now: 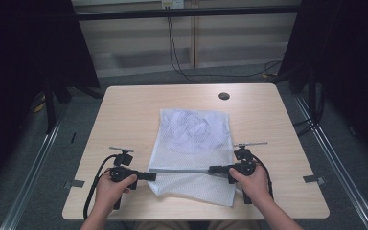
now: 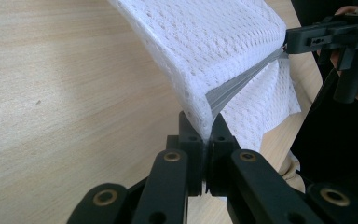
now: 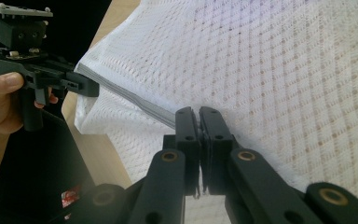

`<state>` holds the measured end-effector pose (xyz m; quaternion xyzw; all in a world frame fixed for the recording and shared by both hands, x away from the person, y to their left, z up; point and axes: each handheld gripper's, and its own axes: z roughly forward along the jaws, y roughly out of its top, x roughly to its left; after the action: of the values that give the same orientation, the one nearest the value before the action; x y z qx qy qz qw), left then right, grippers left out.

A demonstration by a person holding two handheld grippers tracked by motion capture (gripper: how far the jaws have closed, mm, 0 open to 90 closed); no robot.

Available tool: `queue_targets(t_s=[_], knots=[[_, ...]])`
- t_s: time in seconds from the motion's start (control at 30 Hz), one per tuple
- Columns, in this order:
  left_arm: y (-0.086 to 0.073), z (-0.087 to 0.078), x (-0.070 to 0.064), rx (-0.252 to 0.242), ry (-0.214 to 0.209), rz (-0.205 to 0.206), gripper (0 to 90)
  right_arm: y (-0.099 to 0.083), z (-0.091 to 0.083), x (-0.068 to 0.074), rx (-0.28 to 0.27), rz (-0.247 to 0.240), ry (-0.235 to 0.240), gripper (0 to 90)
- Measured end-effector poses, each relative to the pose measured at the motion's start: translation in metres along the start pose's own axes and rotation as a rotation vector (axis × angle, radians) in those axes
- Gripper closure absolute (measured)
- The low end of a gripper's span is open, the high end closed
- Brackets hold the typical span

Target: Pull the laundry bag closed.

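Observation:
A white mesh laundry bag [image 1: 194, 143] lies on the wooden table [image 1: 124, 110] with something pale bundled inside its far half. A grey zipper band [image 1: 179, 170] runs across its near part, pulled taut and lifted. My left gripper [image 1: 152, 176] is shut on the left end of that band, seen up close with the bag [image 2: 223, 51] rising from the left gripper [image 2: 208, 135]. My right gripper [image 1: 212, 169] is shut on the band's right end; the bag [image 3: 279, 70] spreads beyond the right gripper [image 3: 199, 122]. The grey zipper band [image 3: 135, 100] runs toward the other gripper [image 3: 86, 86].
A round cable hole [image 1: 224, 96] sits near the table's far edge. Bare wood lies left and right of the bag. Black curtains flank the table, and cables hang behind it. The table's near edge is just below both hands.

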<state>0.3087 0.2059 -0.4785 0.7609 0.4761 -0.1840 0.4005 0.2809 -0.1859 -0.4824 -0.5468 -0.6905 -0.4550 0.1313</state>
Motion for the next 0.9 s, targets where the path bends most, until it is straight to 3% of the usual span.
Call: queue_targets(t_s=[0.5,0.9], knots=[[-0.003,-0.001,0.000,0.005,0.008,-0.013,87.7,0.000,-0.007,-0.003,0.004,-0.010,-0.015,87.6],[-0.003,-0.002,0.004,0.007,0.014,-0.015,87.7,-0.004,-0.031,-0.019,-0.021,0.016,-0.034,87.6]])
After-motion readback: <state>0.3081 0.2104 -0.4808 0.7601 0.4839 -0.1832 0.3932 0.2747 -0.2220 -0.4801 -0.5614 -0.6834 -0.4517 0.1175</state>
